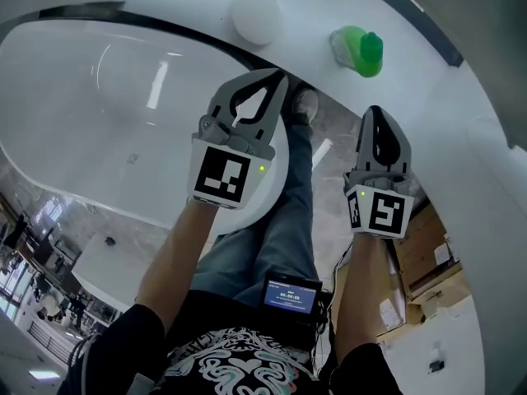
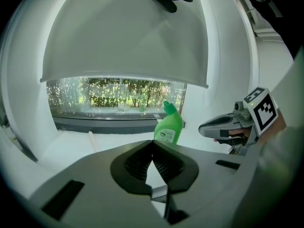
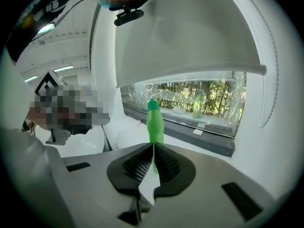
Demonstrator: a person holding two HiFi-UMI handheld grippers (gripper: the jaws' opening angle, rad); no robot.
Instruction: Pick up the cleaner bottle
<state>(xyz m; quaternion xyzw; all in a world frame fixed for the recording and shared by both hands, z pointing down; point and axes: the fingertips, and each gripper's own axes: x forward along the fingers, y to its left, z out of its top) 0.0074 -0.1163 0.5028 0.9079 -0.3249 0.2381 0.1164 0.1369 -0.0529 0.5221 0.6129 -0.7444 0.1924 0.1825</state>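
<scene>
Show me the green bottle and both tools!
green bottle [image 1: 359,51]: head view, middle of its body.
left tool [image 2: 152,142]: left gripper view, where its shut tips meet.
right tool [image 3: 153,146]: right gripper view, where its shut tips meet.

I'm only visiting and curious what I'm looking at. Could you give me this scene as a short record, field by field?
setting: white ledge below a window
target: green bottle, standing upright on the ledge, cap on
also there: white round thing, left of the bottle
left gripper: jaws together, nothing held
right gripper: jaws together, nothing held
contact: neither gripper touches the bottle; both point toward it
task status: bottle not yet picked up
</scene>
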